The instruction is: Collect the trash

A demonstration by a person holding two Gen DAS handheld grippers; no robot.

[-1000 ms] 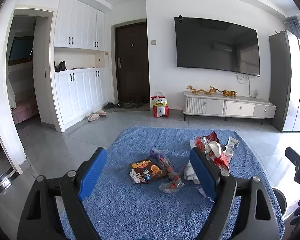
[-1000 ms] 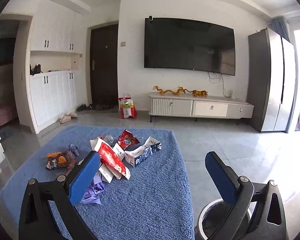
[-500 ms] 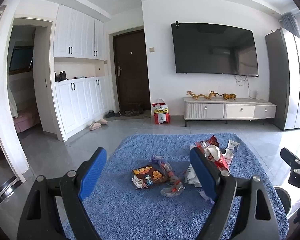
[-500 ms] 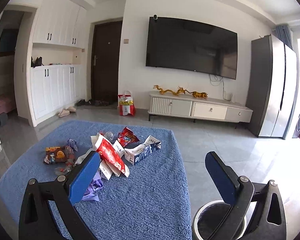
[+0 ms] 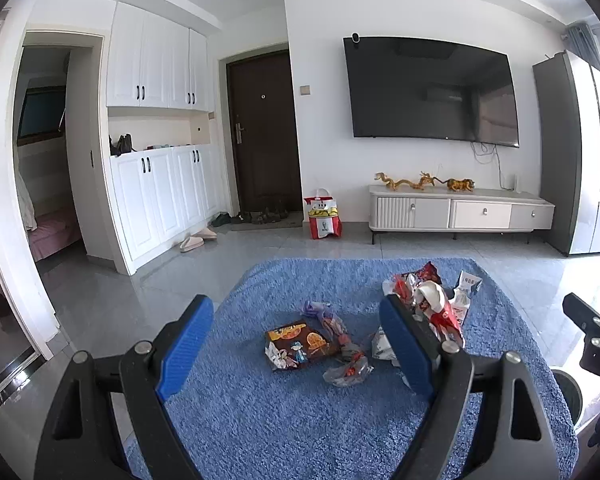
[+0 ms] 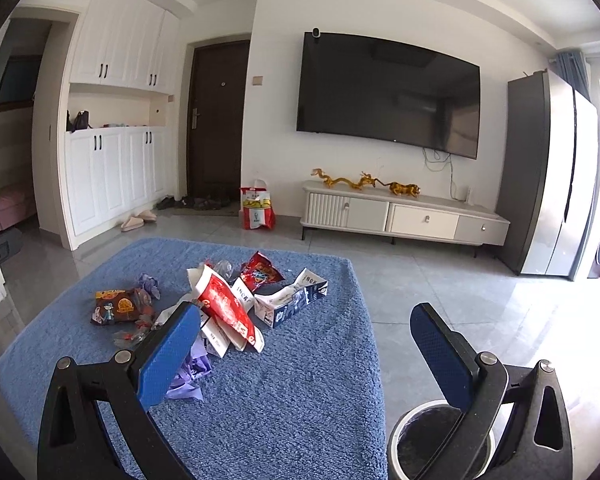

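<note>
Left wrist view has tilted upward; both grippers, left gripper (image 5: 296, 350) and right gripper (image 6: 314, 354), stay spread, empty.

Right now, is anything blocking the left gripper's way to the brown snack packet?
Nothing visible. The left gripper is open, and only bare blue cloth lies between it and the brown snack packet. Crumpled wrappers sit beside the packet's right edge.

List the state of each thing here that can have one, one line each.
left tool: open, holding nothing
right tool: open, holding nothing
milk carton: torn open, lying on its side
dark snack packet: lying flat
bin: lidless
front door: shut
TV: off
</note>
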